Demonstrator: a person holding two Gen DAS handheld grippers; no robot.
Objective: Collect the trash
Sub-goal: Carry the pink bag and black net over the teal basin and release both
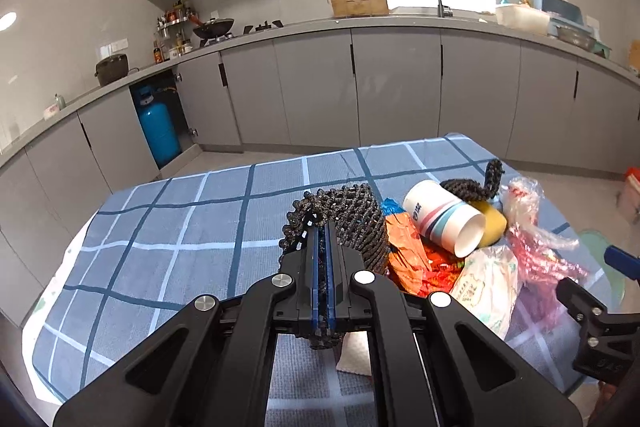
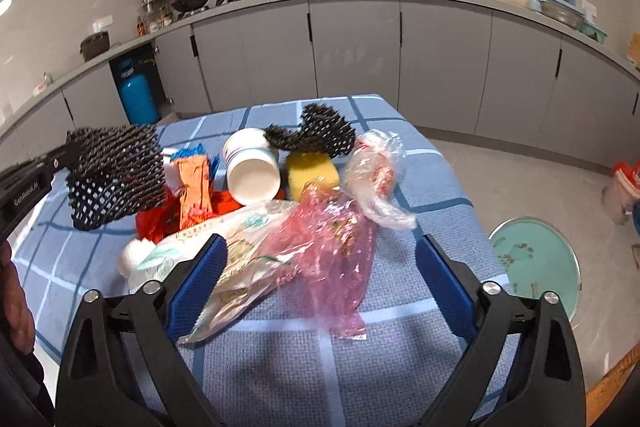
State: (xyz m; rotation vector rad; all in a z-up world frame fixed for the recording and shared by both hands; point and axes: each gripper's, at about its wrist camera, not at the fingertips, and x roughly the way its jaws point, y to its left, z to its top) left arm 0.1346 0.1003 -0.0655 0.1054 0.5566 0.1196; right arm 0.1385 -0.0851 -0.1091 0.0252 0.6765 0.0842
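Pink plastic bag point(image 2: 320, 251) probably overlaps paper wrapper point(image 2: 236, 267).

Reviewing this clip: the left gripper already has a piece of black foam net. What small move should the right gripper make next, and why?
Probably ease the right gripper forward and down, then close on the pink plastic bag. Its fingers stand wide open with the bag lying loose on the checked tablecloth directly between them, nearest of the pile. The left gripper is shut on the black foam net.

Both wrist views close, angled down over table point(image 1: 168, 227) (shared trash pile point(image 2: 256, 211))
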